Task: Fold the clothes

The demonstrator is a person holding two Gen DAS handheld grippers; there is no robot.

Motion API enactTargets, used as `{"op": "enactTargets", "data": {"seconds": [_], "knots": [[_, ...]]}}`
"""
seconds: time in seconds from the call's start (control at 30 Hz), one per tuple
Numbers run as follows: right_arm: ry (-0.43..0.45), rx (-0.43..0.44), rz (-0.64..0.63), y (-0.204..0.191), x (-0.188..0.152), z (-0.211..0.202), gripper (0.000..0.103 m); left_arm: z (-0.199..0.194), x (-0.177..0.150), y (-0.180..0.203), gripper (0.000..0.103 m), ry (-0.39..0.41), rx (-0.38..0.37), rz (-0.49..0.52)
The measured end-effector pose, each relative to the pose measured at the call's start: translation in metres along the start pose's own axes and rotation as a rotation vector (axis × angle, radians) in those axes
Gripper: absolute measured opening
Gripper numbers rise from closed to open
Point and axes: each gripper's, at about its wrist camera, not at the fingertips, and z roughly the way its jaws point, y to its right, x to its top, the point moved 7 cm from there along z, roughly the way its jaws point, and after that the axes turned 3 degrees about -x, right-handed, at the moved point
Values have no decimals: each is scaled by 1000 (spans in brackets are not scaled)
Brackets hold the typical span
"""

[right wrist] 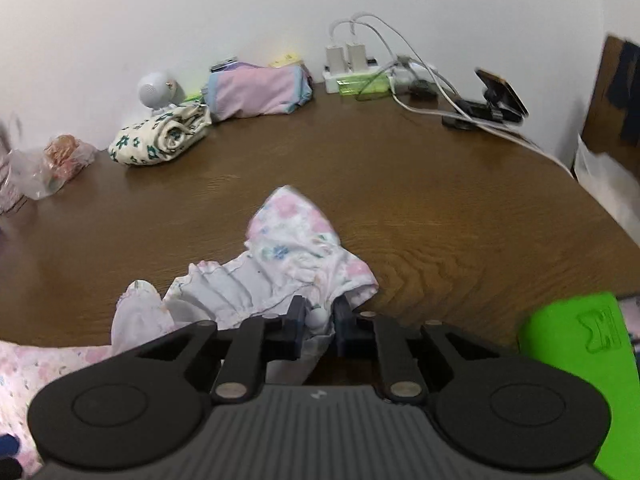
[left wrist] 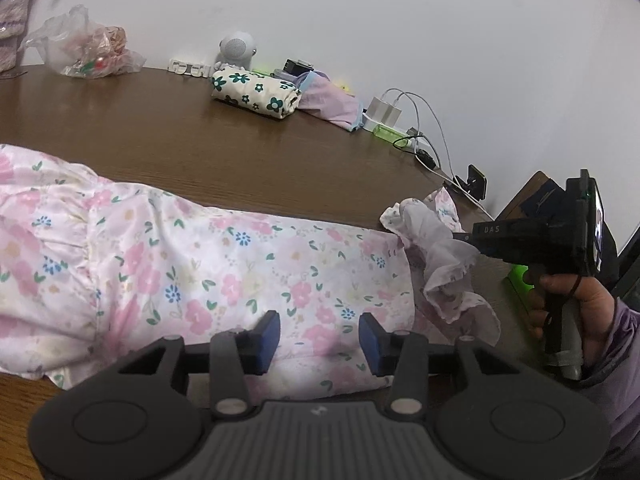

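Observation:
A white garment with pink flowers (left wrist: 208, 264) lies stretched across the near side of the brown table (left wrist: 160, 132). My left gripper (left wrist: 319, 340) hovers open just above its near edge, blue pads apart with only cloth below. Seen from the left wrist, my right gripper (left wrist: 464, 236) comes in from the right, held by a hand (left wrist: 568, 300), shut on the garment's frilled end (left wrist: 440, 256). In the right wrist view my right gripper (right wrist: 318, 320) pinches that bunched ruffled fabric (right wrist: 296, 256), lifted slightly off the table (right wrist: 400, 184).
At the back by the wall lie a folded cream cloth with green flowers (left wrist: 256, 94), a folded lilac cloth (left wrist: 332, 104), a small white speaker (left wrist: 237, 50), a plastic bag (left wrist: 88, 48), chargers with cables (left wrist: 386, 114) and a phone stand (right wrist: 496, 100). A green object (right wrist: 580, 368) sits near right.

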Motion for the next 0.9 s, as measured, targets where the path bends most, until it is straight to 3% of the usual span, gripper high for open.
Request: {"op": "enactTargets", "data": {"seconds": [0.1,0.2,0.27,0.37,0.43,0.5,0.53,0.6,0.73,0.8,0.9], "knots": [[76,86,-47,-14,3,-17,14,-1,0,-1,42,0,-4,-5],[207,131,-226,-39,1,-54,14,-2,0,-3,42,2,-8,-17],[232,125,-317,-43,-1,-67,14,-3,0,-3,42,5,-7,-19],[181,142,-298,-31,2,-68,14,-4,1,-5,42,6,-5,-30],[221,263,-353,-40,-3,-92,14,-4,1,-6,42,6,-3,-37],[268,423,-543,-64,-25,-124,14,-7,5,-2,42,17,-10,-33],[255,469,-674,-78,-44,-132,14,-8,7,0,42,23,-14,-30],[174,481,-811,-95,-76,-128,14,-11,10,3,42,34,-21,-25],[98,499,-835,-106,-100,-111,14,-16,18,10,41,56,-36,-15],[89,498,-804,-106,-98,-108,14,-26,29,30,43,112,-101,38],[76,502,-774,-108,-96,-105,14,-11,32,52,42,70,-117,103]]}}
